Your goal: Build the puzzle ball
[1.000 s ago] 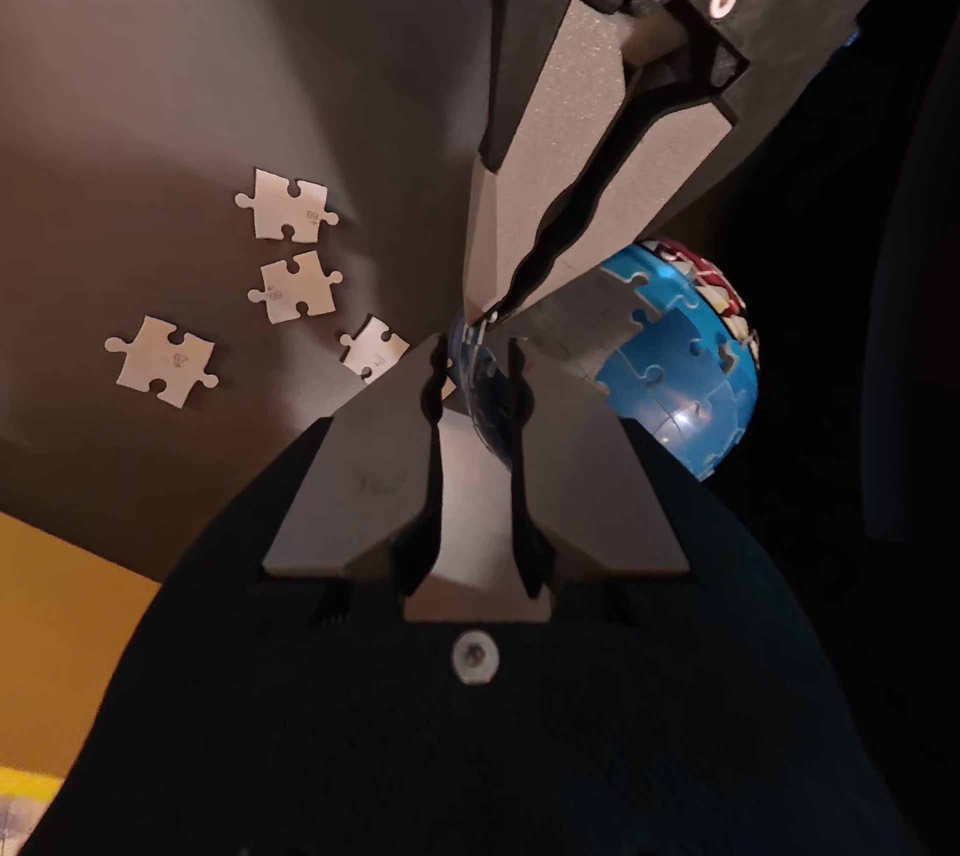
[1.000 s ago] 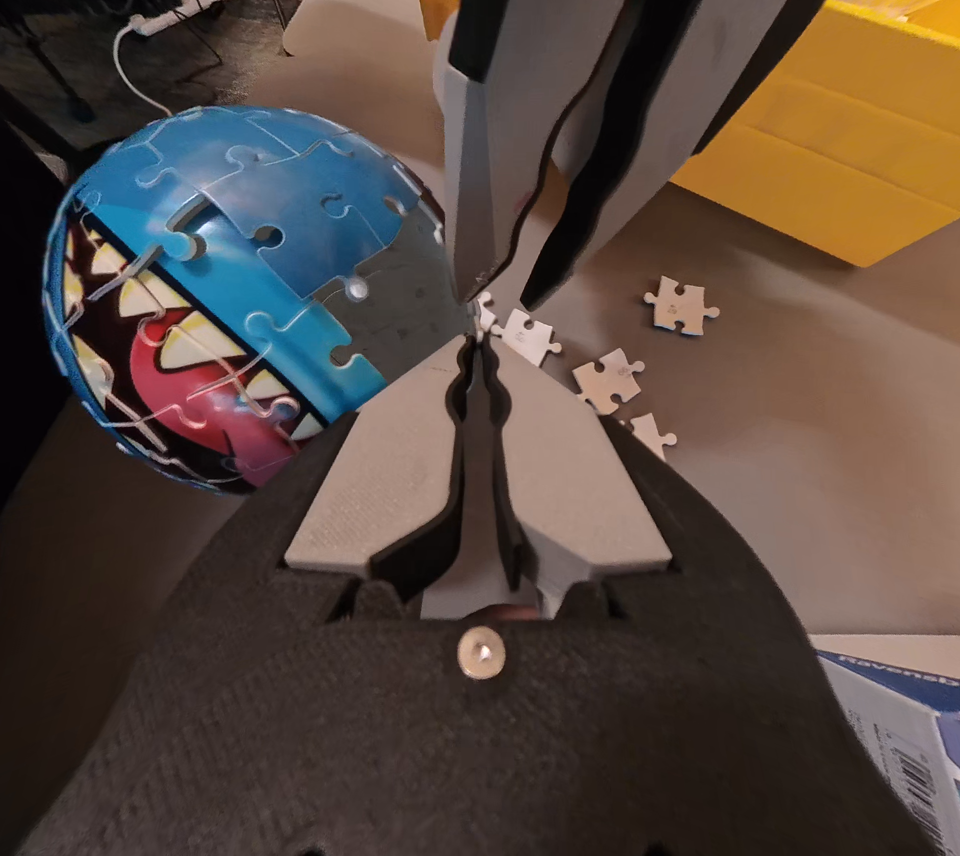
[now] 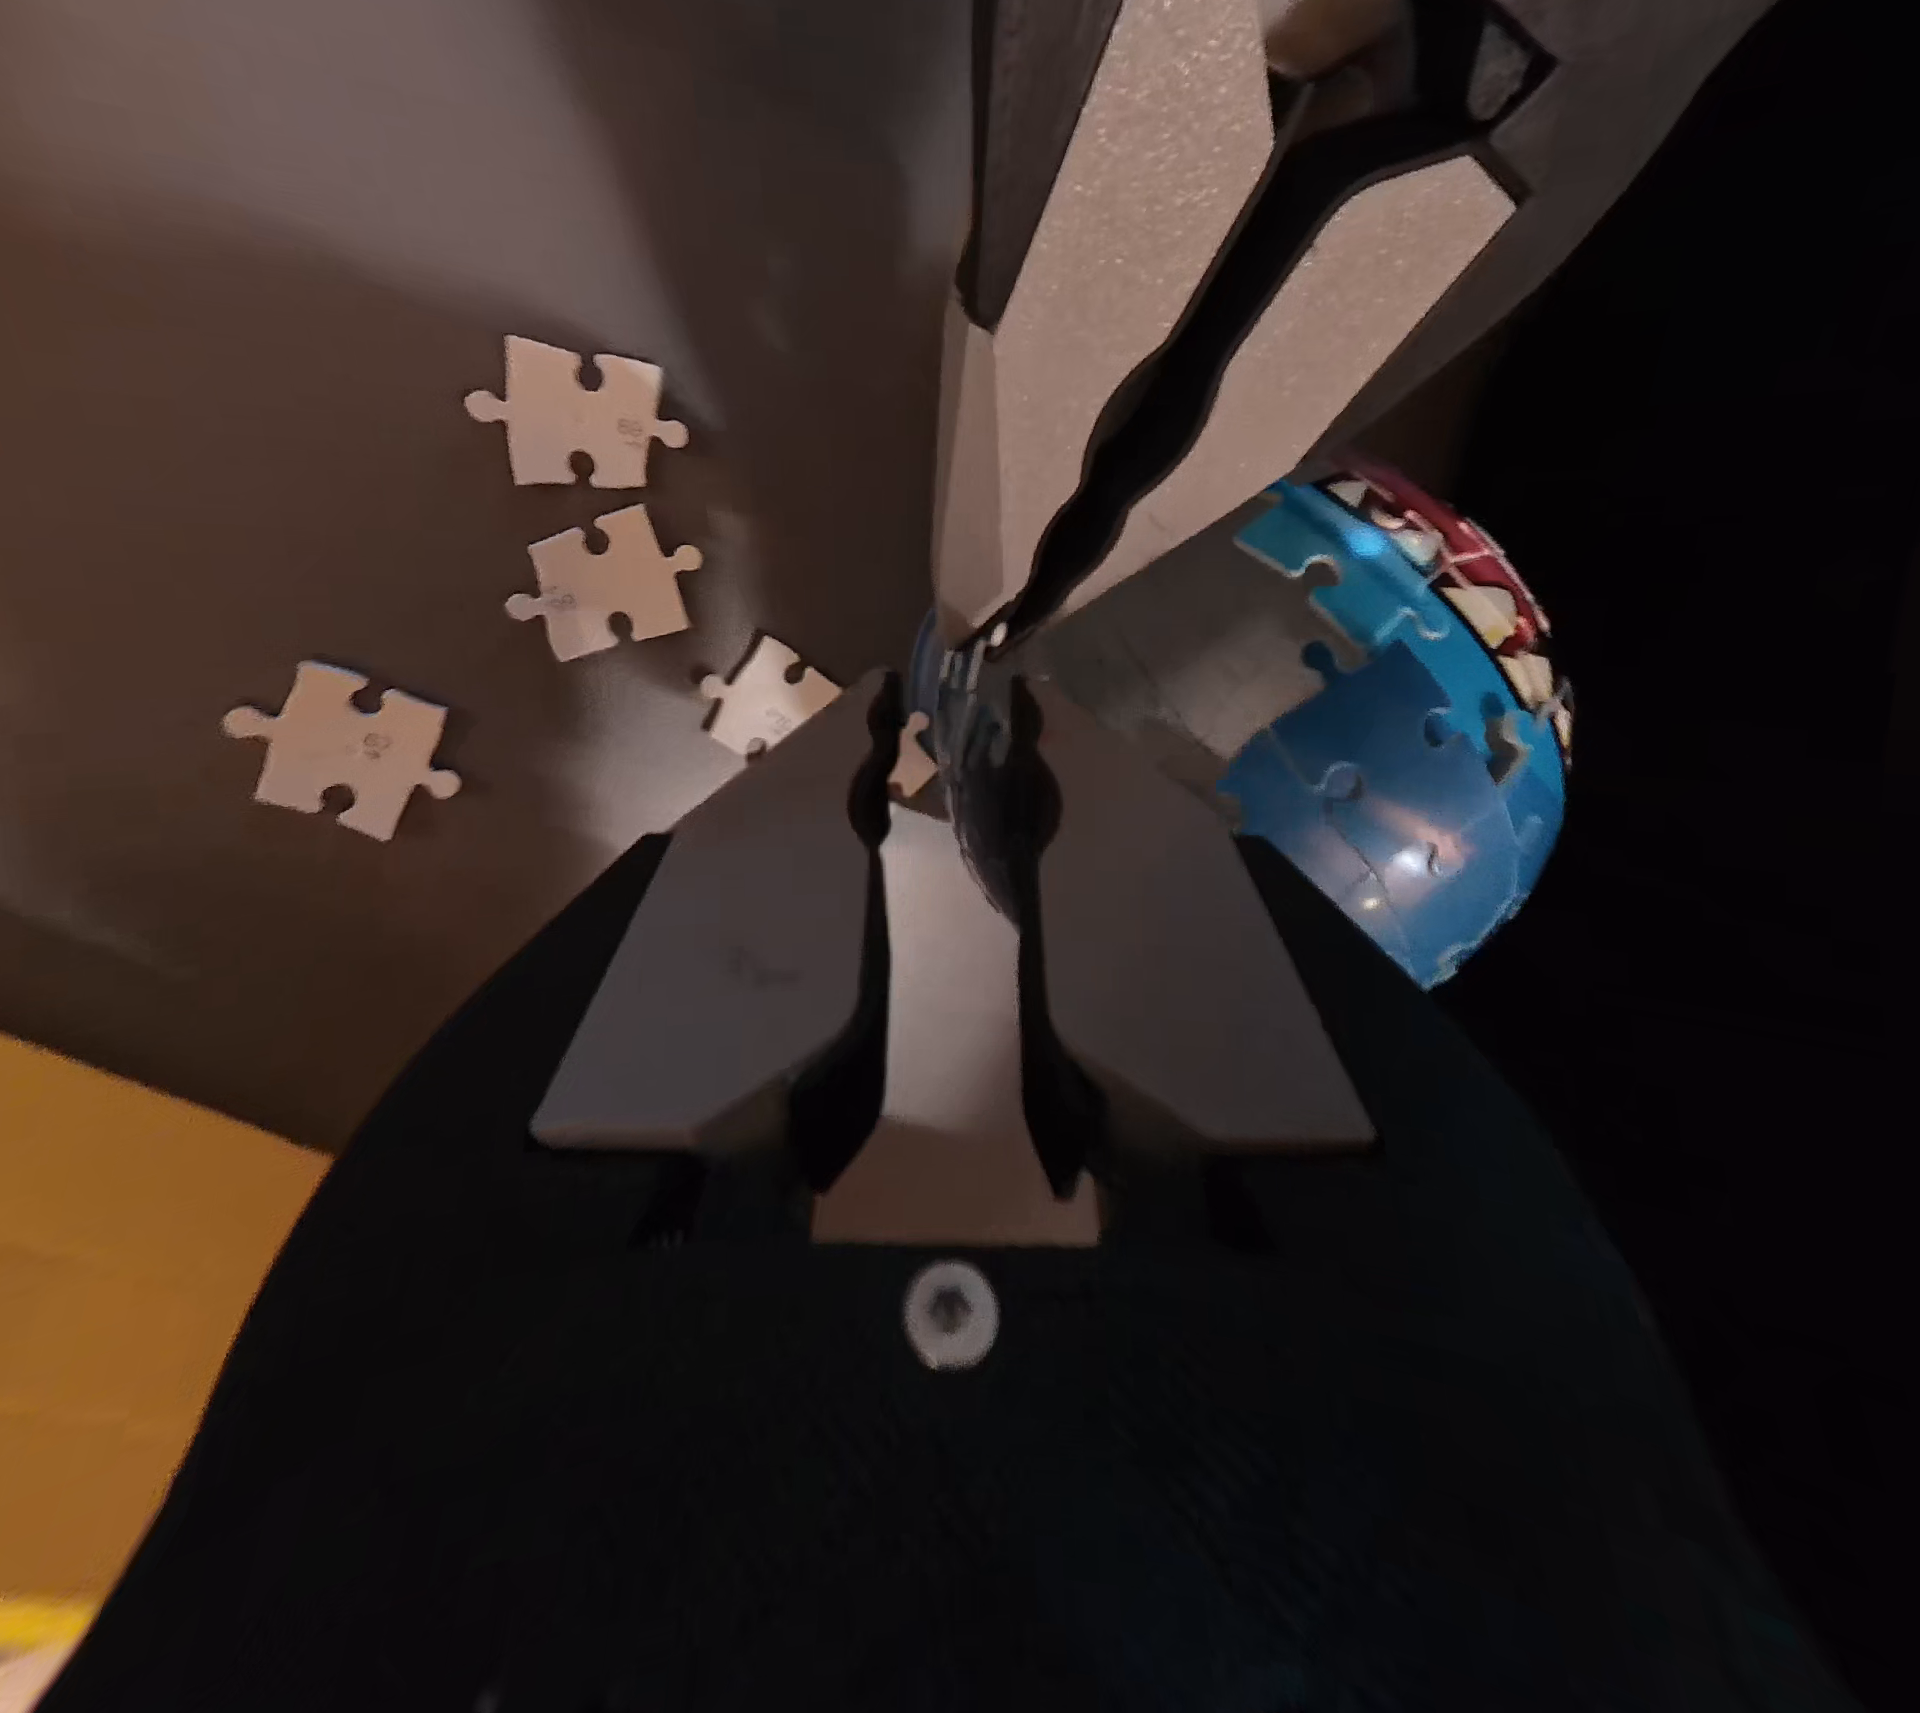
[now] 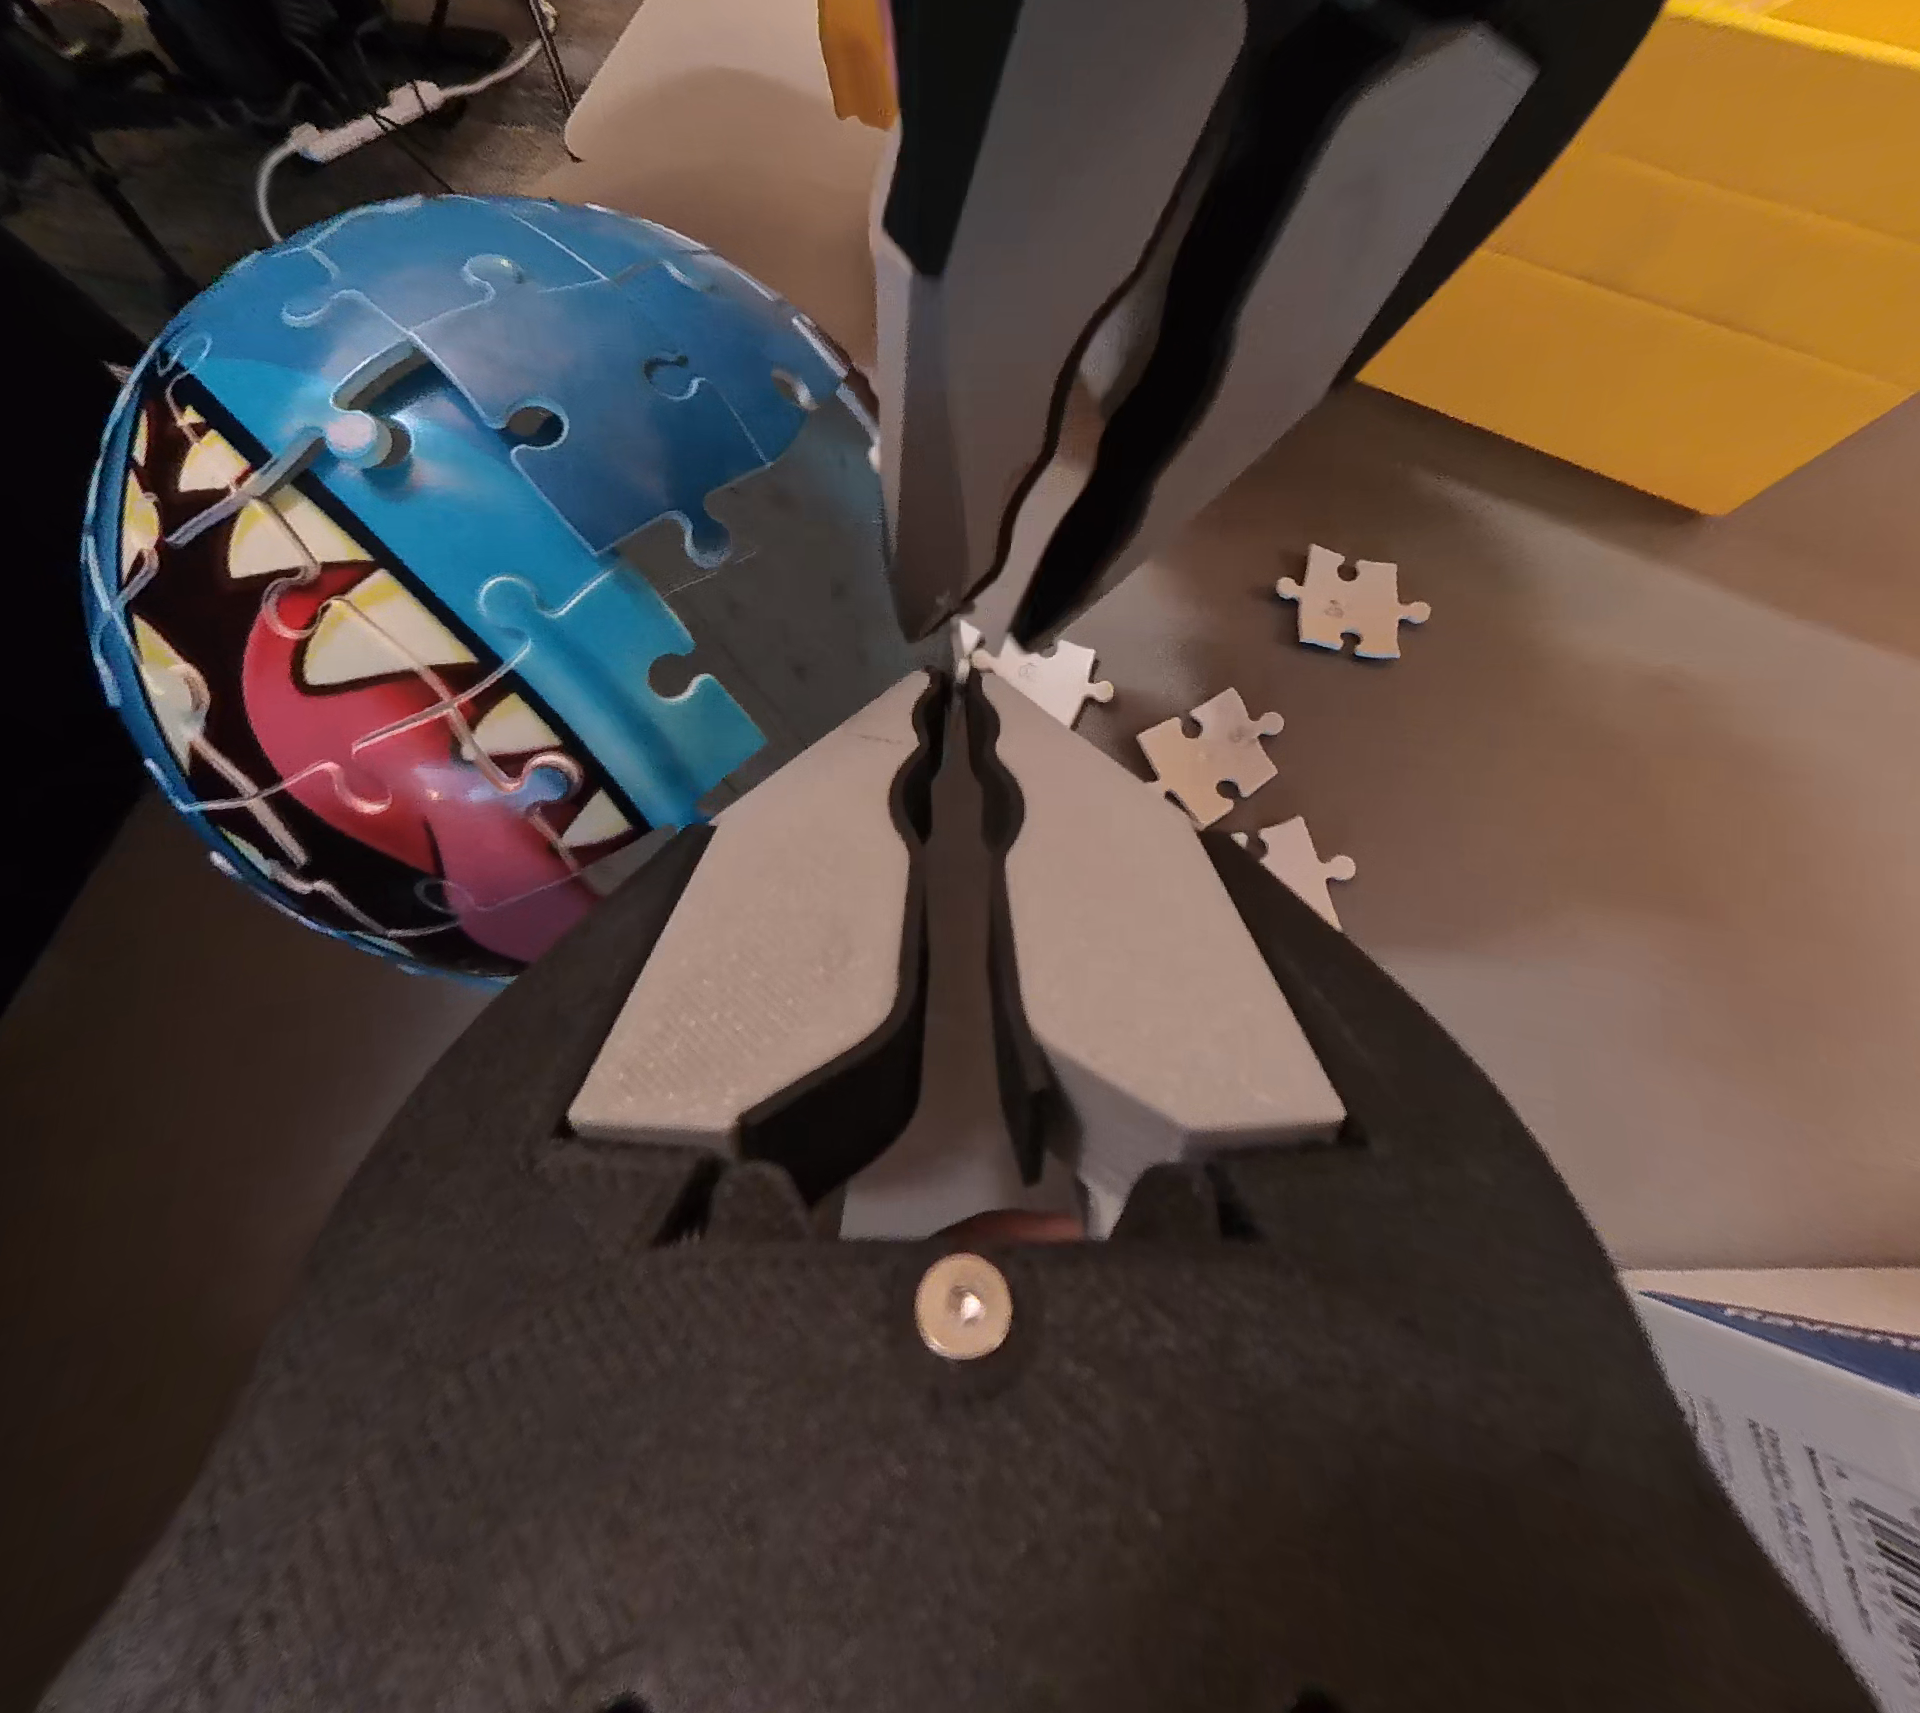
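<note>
- Left wrist view: the left gripper (image 3: 961,728) has its grey jaws clamped on the open rim of the blue, half-built plastic puzzle ball (image 3: 1392,759), held in the air above the grey-brown bench (image 3: 312,157).
- Right gripper (image 4: 951,687): jaws nearly together, pinching what looks like a small white piece at that rim, tip to tip with the left gripper; exactly what it holds I cannot tell.
- Four loose white puzzle pieces (image 3: 582,427) lie face down on the bench beneath the grippers.
- Yellow box (image 4: 1683,240) stands along the bench's far edge.
</note>
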Motion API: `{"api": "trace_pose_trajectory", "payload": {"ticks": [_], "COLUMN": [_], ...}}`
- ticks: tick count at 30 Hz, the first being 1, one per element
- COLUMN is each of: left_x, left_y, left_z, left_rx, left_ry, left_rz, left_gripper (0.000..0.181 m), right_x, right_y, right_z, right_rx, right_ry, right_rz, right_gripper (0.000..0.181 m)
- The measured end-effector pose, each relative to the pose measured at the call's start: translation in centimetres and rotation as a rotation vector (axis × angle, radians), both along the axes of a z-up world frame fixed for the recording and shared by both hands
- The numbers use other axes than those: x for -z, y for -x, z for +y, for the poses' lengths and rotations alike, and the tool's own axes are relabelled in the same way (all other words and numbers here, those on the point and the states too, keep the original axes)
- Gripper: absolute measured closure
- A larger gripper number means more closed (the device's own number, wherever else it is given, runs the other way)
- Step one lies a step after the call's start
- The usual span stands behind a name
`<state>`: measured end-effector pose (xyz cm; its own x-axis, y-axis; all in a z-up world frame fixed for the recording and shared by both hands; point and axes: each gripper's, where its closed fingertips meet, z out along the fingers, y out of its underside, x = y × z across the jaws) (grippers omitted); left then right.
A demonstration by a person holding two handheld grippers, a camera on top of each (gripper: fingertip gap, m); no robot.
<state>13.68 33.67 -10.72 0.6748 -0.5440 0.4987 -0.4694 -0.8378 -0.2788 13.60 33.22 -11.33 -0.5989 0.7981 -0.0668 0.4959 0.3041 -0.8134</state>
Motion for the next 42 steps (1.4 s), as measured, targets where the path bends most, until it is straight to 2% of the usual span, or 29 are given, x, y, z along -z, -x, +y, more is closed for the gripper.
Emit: {"api": "trace_pose_trajectory", "payload": {"ticks": [7, 10, 13, 19, 21, 23, 26, 28, 32, 36, 39, 41, 42], "left_x": [-4.9, -6.9, -7.8, -5.4, -4.3, -3.0, 0.0, 1.2, 3.8, 4.0, 3.9, 3.6, 3.5], "left_y": [2.3, 3.2, 3.3, 2.1, 1.0, 0.1, 0.2, -0.4, -0.5, -0.8, -1.5, -2.0, -2.1], "left_z": [1.0, 0.3, -2.4, -8.3, -9.3, -9.8, -10.1, -9.9, -9.6, -8.6, -8.3, -8.0, -7.8], "left_rx": [-0.162, -0.246, -0.298, -0.426, -0.447, -0.457, -0.449, -0.436, -0.424, -0.421, -0.397, -0.384, -0.387], "left_ry": [-0.192, -0.323, -0.409, -0.484, -0.501, -0.535, -0.566, -0.602, -0.590, -0.652, -0.670, -0.692, -0.697], "left_rz": [-0.073, -0.074, -0.077, -0.033, -0.043, -0.055, 0.057, 0.084, 0.172, 0.173, 0.100, 0.050, 0.027], "left_gripper": [0.150, 0.131, 0.107, 0.082, 0.077, 0.073, 0.065, 0.065, 0.059, 0.061, 0.064, 0.066, 0.066], "right_x": [-1.1, -2.5, -2.4, 2.5, 3.9, 4.6, 4.3, 3.5, 1.7, 2.3, 2.6, 2.6, 2.5], "right_y": [-0.1, -0.7, -2.3, -6.6, -7.0, -7.3, -7.6, -7.7, -8.8, -7.6, -6.8, -6.4, -6.2], "right_z": [0.4, 1.3, 3.3, 5.1, 5.6, 6.0, 6.2, 6.0, 2.4, -0.2, -1.5, -1.6, -1.5], "right_rx": [0.013, 0.029, 0.075, 0.124, 0.138, 0.135, 0.130, 0.139, 0.029, 0.047, 0.075, 0.121, 0.156], "right_ry": [0.070, 0.089, 0.088, 0.107, 0.049, 0.003, -0.025, -0.050, -0.021, -0.009, 0.003, -0.021, -0.043], "right_rz": [0.011, 0.046, 0.027, -0.171, -0.187, -0.177, -0.124, -0.068, 0.032, 0.060, 0.065, 0.095, 0.112], "right_gripper": [0.181, 0.181, 0.181, 0.181, 0.181, 0.174, 0.174, 0.160, 0.139, 0.118, 0.115, 0.103, 0.103]}}
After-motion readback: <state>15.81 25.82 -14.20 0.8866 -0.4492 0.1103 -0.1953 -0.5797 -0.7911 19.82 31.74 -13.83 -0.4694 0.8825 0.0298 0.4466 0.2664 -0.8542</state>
